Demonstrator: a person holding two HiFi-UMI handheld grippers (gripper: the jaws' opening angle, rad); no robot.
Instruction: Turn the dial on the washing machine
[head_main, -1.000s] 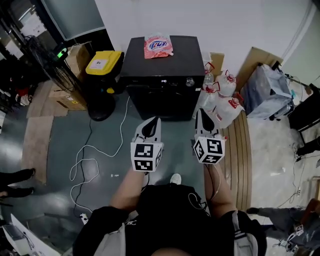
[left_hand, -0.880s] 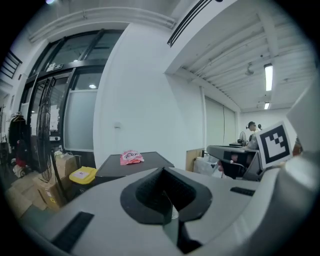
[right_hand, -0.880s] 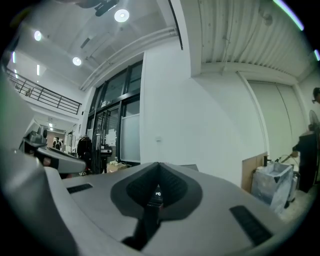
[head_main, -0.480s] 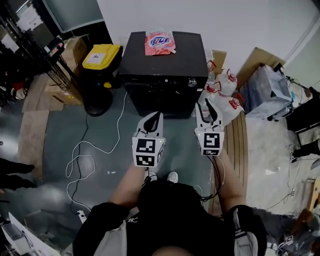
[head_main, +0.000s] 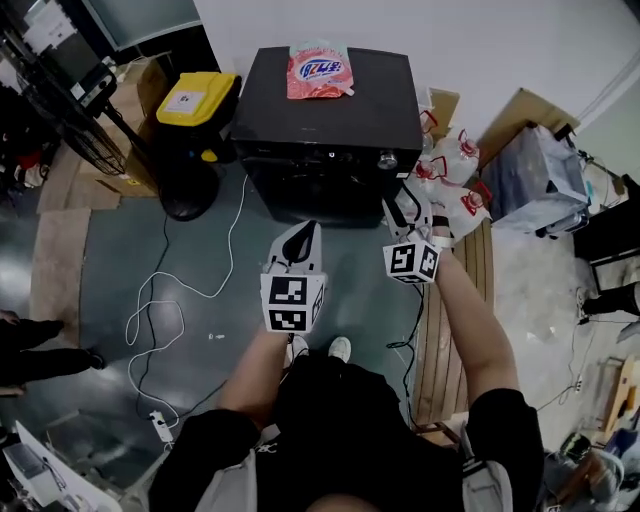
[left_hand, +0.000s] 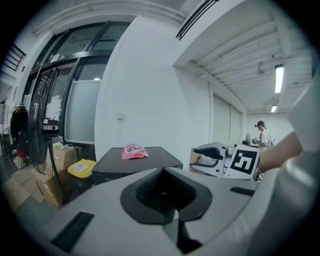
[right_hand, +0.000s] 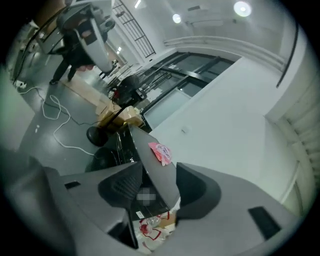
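Head view, left to right:
- 1 bin (head_main: 203, 98): glossy yellow lid, dark body
- 1 thin white cable (head_main: 160, 300), looped over the smooth grey floor
- 1 washing machine (head_main: 325, 120): black, boxy, flat matte top
- 1 crinkled pink pouch (head_main: 319, 72) lying on that top
- 1 dial (head_main: 387, 159): small, round, metallic, at the right end of the front panel
- left gripper (head_main: 303, 238): smooth grey shell, ribbed black pads pressed together, nothing between them
- right gripper (head_main: 410, 208): jaws opening, pads apart, nothing gripped; tips near the dial, not touching
- clear plastic bags (head_main: 445, 185) with red ties beside the machine's right side; count unclear
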